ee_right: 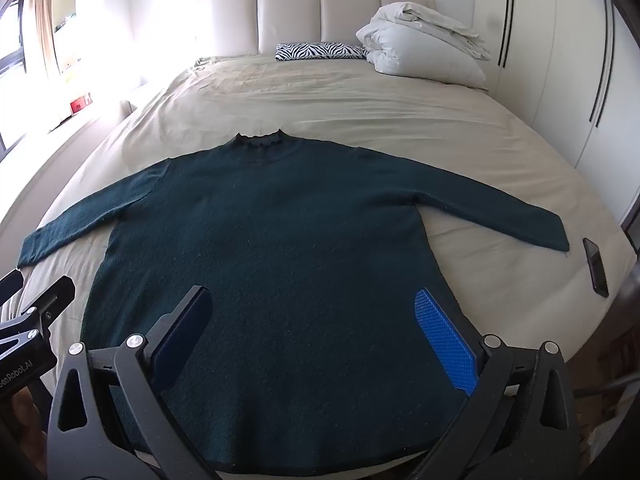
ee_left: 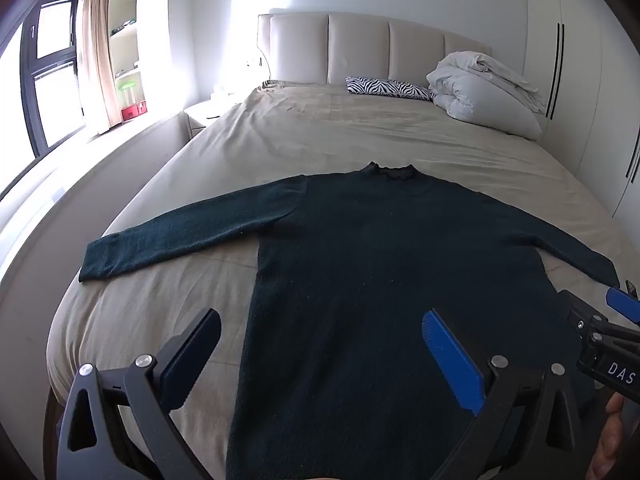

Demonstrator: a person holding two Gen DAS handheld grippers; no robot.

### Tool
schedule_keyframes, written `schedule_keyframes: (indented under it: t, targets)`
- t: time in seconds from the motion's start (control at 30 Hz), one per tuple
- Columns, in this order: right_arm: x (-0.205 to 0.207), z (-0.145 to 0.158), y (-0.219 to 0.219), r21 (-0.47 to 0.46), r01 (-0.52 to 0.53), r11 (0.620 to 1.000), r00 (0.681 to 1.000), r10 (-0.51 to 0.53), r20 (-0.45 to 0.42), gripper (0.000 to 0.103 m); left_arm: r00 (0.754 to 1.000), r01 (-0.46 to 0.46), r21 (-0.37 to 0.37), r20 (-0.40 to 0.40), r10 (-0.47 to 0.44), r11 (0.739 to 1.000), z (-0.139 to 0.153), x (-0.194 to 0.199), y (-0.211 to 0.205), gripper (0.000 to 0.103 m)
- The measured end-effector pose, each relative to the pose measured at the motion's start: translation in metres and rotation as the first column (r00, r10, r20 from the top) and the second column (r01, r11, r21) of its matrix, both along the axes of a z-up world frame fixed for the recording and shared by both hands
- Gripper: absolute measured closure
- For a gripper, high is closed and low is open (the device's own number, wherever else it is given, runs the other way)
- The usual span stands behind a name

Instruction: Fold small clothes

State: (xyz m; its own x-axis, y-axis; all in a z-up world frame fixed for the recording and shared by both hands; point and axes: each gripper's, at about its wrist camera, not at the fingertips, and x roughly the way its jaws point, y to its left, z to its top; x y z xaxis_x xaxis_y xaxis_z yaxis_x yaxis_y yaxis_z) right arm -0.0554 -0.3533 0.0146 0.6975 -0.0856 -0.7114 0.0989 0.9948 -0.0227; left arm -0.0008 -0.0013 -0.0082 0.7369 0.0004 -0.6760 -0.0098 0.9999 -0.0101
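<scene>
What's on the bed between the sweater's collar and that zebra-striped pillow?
Nothing but bare, slightly wrinkled beige sheet. In the right wrist view the stretch from the sweater collar up to the zebra pillow holds no objects.

— How are the two grippers standing?
— The left gripper (ee_left: 320, 340) hangs with jaws spread wide, gripping nothing. The right gripper (ee_right: 316, 320) is close beside it on its right, jaws equally wide apart, both pointing toward the far end.

right gripper (ee_left: 612, 376): "DAS" | left gripper (ee_right: 16, 368): "enRobot.AI"
</scene>
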Motion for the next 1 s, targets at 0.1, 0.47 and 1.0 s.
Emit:
schedule_keyframes:
  t: [0.1,0.47,1.0]
  targets:
    - [0.0003,-0.0011,0.0004,0.001,0.001,1.000,1.000,-0.001,-0.001,0.000,1.000,0.002,0.000,0.000,-0.002,1.000,0.0031,0.0011,-0.0004,0.000]
    - [-0.0016,-0.0084,0.0034,0.001,-0.001,1.000,1.000,0.001,-0.005,0.000,1.000,0.002,-0.002,-0.001,-0.002,1.000,0.0035,0.0015,0.0000,0.000]
    - [-0.0005,-0.0089,0.0029,0.003,-0.001,1.000,1.000,0.001,-0.008,0.000,1.000,0.001,-0.003,-0.002,-0.001,1.000,0.0037,0.0017,0.0000,0.000]
